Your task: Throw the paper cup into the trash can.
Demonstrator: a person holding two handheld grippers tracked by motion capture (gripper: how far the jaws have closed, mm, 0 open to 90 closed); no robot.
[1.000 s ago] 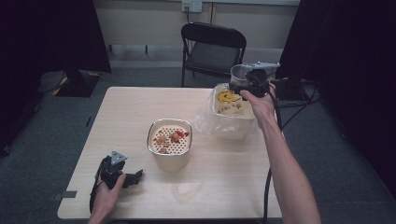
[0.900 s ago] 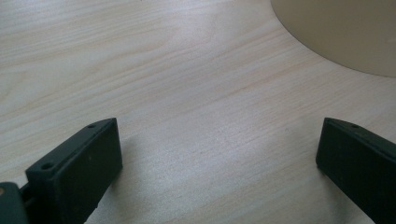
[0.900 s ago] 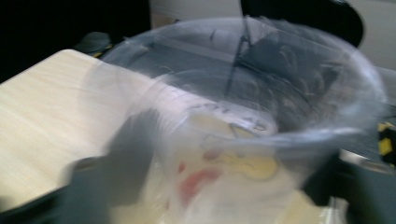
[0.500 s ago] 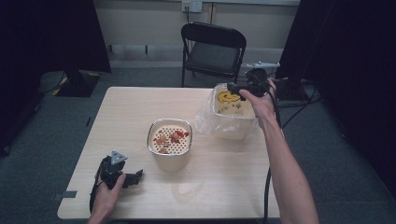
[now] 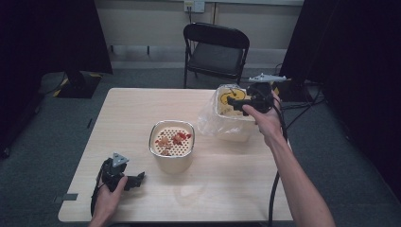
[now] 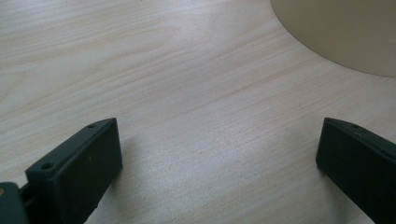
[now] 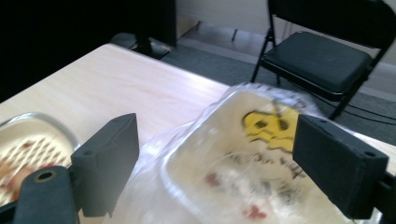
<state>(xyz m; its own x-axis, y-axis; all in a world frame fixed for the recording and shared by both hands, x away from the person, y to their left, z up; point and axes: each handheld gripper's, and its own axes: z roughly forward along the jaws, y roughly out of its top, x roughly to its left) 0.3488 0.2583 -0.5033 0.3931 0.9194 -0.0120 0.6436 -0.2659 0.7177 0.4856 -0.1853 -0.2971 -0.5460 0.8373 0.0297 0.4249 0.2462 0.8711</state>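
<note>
Plastic-lined container (image 5: 231, 116) at the bench's (image 5: 142, 109) far right corner, bag with yellow print draped over it. Right hand-held gripper (image 5: 236, 103) above its rim, jaws just sprung wide, empty. Next: likely regrasping the bag edge (thin, slippery). Left hand-held gripper (image 5: 137, 178) resting open, empty, near the strainer pot (image 5: 172, 146).

The bagged tub (image 7: 243, 172) is blurred, its print unreadable and cut off below.
</note>
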